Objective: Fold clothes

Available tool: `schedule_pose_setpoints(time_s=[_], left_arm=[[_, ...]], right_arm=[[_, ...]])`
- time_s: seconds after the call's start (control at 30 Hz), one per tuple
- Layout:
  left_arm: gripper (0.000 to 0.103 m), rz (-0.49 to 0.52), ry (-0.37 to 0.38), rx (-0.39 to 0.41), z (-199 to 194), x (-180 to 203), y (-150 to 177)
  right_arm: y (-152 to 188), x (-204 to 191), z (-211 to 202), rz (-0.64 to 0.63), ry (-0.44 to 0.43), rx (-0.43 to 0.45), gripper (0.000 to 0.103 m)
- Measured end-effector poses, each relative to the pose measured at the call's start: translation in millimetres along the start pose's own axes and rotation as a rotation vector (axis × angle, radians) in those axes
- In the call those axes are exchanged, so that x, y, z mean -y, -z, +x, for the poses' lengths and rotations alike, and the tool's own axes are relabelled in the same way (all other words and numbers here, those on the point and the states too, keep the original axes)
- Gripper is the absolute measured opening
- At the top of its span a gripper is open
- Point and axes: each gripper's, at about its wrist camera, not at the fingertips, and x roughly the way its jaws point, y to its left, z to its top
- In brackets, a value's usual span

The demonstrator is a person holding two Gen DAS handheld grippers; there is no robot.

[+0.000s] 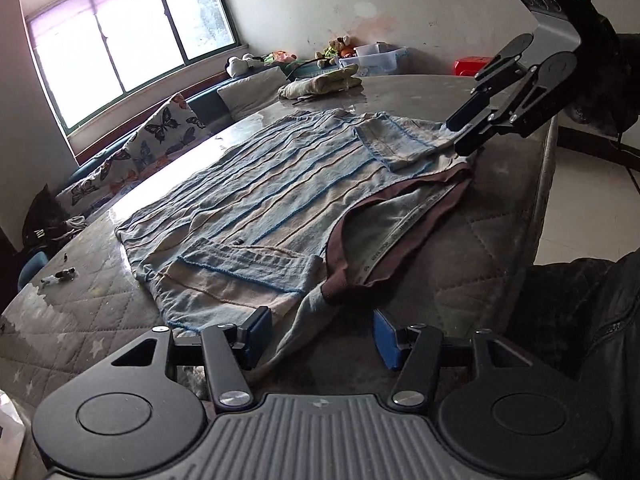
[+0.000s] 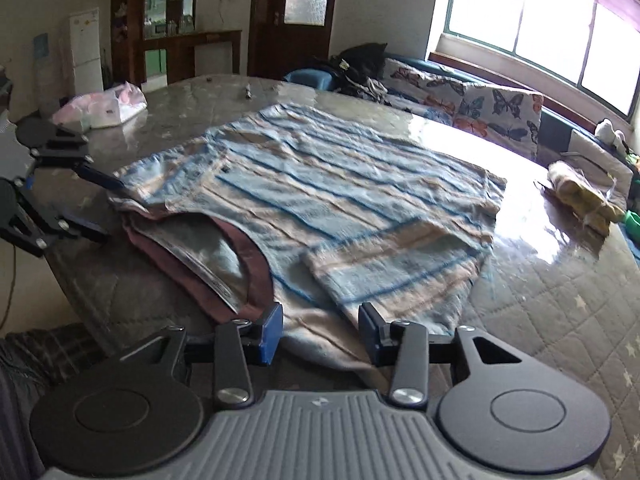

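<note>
Striped shirt (image 1: 256,196) is lying flat on the quilted table (image 1: 492,220), both sleeves already folded in across it.
We are holding the left gripper (image 1: 320,340) and the right gripper (image 2: 320,332) part open over its two shoulders, cloth between the jaws but unpinched, presumably readying the next fold. Our left view is showing the right gripper (image 1: 466,130) above the far shoulder; our right view is adding a plastic bag (image 2: 104,110) beyond the left gripper (image 2: 94,208).
</note>
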Motion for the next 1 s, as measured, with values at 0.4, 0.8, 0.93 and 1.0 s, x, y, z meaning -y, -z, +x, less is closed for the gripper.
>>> schedule_pose_setpoints(time_s=[0.4,0.8,0.93,1.0], left_arm=[[0.034,-0.019,-0.006,0.031,0,-1,0],[0.036,0.008,-0.002,0.024,-3,-5,4],[0.036,0.038,0.011,0.029,-1,-2,2],[0.036,0.056,0.014,0.029,1,-1,1]], right_arm=[[-33,-40,55,-0.035,-0.267,0.01,0.042],[-28,-51,51,-0.031,-0.374,0.006,0.045],[-30,-48,58,-0.001,-0.366,0.004,0.046],[-29,-54,59,-0.016,-0.388,-0.008,0.051]])
